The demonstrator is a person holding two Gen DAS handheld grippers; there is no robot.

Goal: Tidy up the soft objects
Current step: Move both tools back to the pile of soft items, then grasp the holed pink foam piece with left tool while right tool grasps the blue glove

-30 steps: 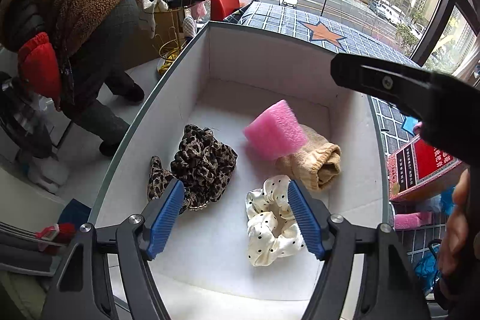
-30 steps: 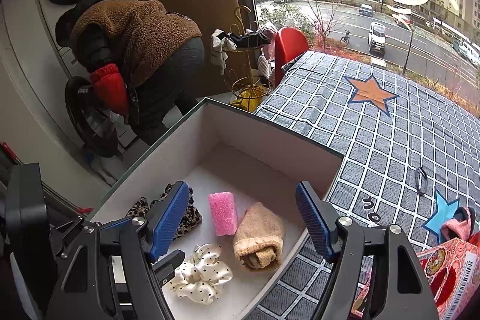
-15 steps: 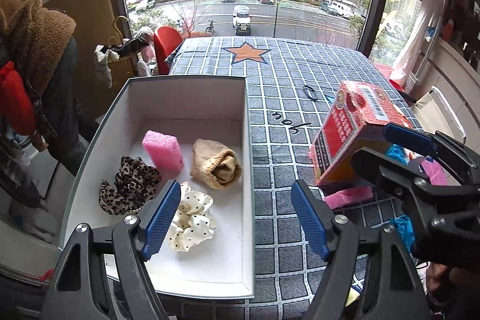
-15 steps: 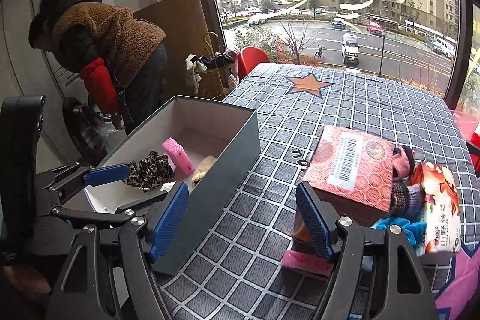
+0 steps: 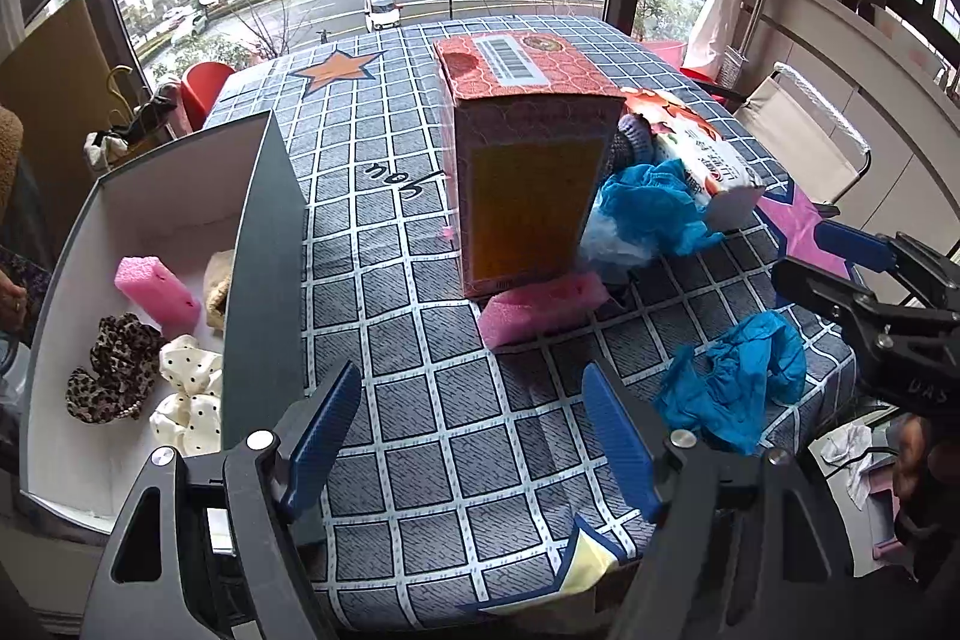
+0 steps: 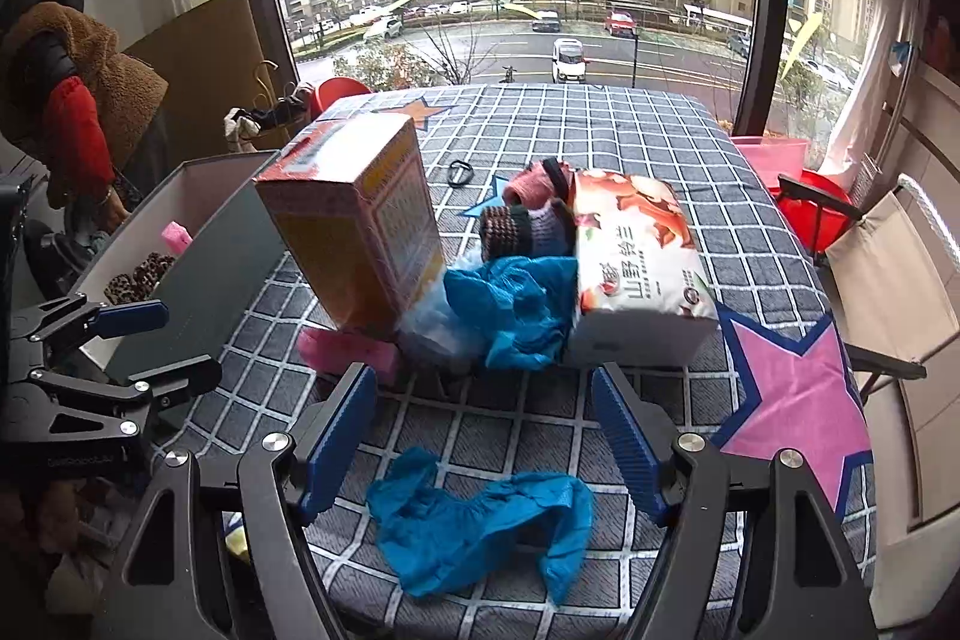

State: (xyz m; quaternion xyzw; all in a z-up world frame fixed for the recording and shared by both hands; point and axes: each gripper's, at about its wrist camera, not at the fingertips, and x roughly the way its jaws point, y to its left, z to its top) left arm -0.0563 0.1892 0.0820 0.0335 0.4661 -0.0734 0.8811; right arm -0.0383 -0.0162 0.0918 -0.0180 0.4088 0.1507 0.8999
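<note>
My left gripper [image 5: 471, 436] is open and empty above the checked tablecloth, right of the grey box [image 5: 267, 244]. The box holds a pink sponge [image 5: 157, 289], a leopard scrunchie [image 5: 108, 370], a dotted white scrunchie [image 5: 189, 400] and a tan sock [image 5: 217, 280]. Another pink sponge [image 5: 540, 304] lies partly under the red carton [image 5: 528, 172]. My right gripper [image 6: 483, 439] is open and empty just above a blue shoe cover [image 6: 480, 520]. A second blue cover [image 6: 516, 304] lies between the carton [image 6: 360, 232] and the tissue pack [image 6: 636, 268]. Knitted items [image 6: 528, 220] lie behind.
A black hair tie [image 6: 461, 172] lies on the cloth further back. A folding chair [image 6: 888, 268] stands right of the table. A person in a brown fleece [image 6: 72, 88] bends down at the far left. A yellow item [image 5: 591, 562] lies at the table's near edge.
Both grippers swung right, away from the box, toward the carton and the pile. The blue shoe cover now lies between my right fingers. Both stayed open and empty.
</note>
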